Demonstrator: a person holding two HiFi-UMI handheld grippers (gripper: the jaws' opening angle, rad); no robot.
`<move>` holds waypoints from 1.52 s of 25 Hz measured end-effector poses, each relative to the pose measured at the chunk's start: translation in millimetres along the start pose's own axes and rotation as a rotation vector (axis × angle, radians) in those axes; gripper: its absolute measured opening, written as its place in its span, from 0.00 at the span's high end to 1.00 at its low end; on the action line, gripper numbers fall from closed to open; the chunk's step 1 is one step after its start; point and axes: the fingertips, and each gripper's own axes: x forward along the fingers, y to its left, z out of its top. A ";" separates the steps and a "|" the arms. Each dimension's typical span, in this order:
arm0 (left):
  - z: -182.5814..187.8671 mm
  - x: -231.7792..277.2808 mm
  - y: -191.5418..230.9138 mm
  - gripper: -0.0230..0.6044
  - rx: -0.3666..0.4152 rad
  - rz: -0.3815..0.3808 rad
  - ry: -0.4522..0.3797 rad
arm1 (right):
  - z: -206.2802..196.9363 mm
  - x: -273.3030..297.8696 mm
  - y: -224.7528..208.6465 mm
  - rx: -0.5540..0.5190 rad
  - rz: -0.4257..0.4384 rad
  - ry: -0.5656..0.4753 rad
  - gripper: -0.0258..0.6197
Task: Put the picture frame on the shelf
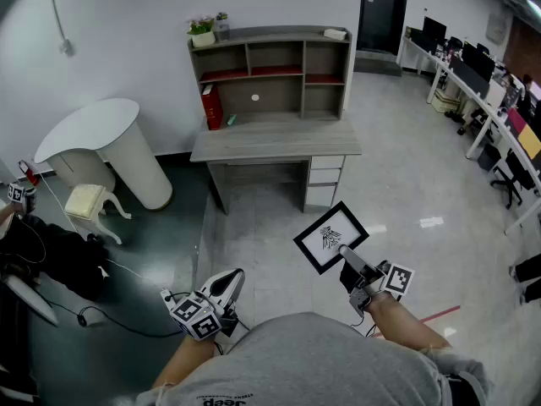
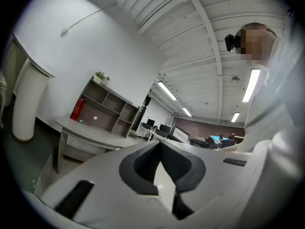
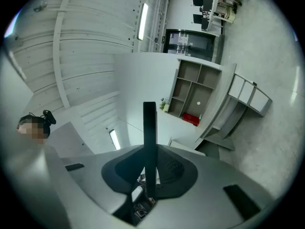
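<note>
The right hand-held gripper (image 1: 347,254) is clamped on one edge of the picture frame (image 1: 330,236) and holds it up in the air, well apart from the bench (image 1: 279,140) and the shelf (image 1: 270,73) on it. The left hand-held gripper (image 1: 230,282) has its jaws together, with nothing between them.

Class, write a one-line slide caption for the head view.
Right gripper holds the picture frame before the shelf; left gripper shut, empty.

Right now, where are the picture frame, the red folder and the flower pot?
picture frame (image 1: 330,237), head view, middle of its white picture.
red folder (image 1: 212,106), head view, its spine.
flower pot (image 1: 203,39), head view, the pot's front.
</note>
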 end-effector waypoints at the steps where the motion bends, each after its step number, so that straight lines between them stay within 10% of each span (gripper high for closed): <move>1: 0.7 -0.2 -0.2 0.94 0.001 -0.001 0.001 | 0.1 0.4 1.2 0.002 0.001 -0.001 0.84; 29: -26.0 70.1 -61.3 0.94 0.026 -0.011 0.035 | 54.4 -70.4 -19.9 0.066 -0.007 -0.023 0.84; 38: -58.5 117.9 -97.8 0.94 0.025 0.003 0.079 | 86.0 -103.7 -28.8 -0.314 -0.127 0.097 0.84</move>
